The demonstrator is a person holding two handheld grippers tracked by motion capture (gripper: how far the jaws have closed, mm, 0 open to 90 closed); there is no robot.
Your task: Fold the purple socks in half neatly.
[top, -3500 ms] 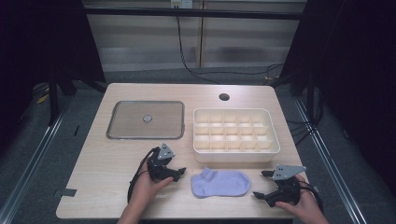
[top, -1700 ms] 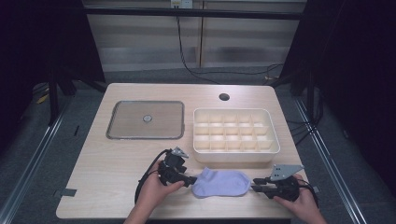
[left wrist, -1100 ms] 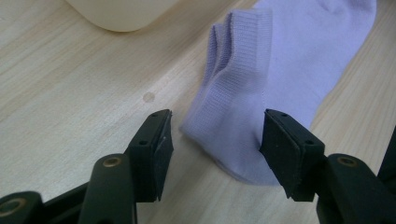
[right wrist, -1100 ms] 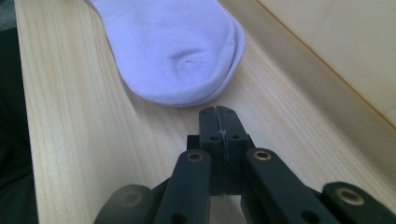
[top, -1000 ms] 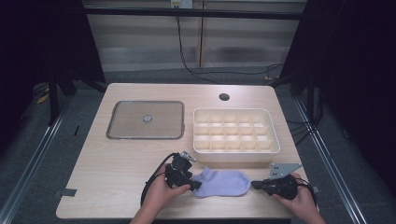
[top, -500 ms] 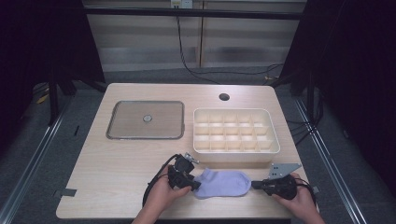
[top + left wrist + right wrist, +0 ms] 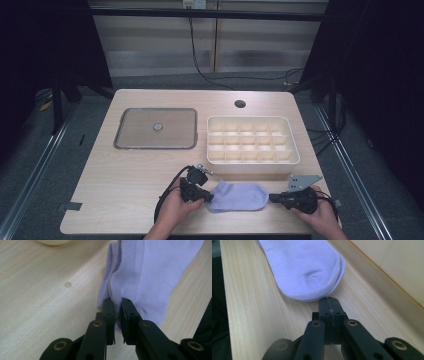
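**Item Count at the Table**

One lavender sock [image 7: 236, 196] is counted, lying between the two grippers. Two grippers are counted: the left gripper [image 7: 206, 196], its jaws pinched on the cuff edge, and the right gripper [image 7: 272, 198], its jaws pressed together at the toe. One divided tray [image 7: 252, 160] is counted beyond the jaws. One flat lid [image 7: 155, 128] is counted farther off.

A light wooden desk [image 7: 130, 175] is standing on grey floor [image 7: 45, 165]. Dark curtains [image 7: 45, 45] are hanging on both sides. A pale panelled wall [image 7: 165, 45] is running behind, with a black cable [image 7: 197, 55] trailing down it.
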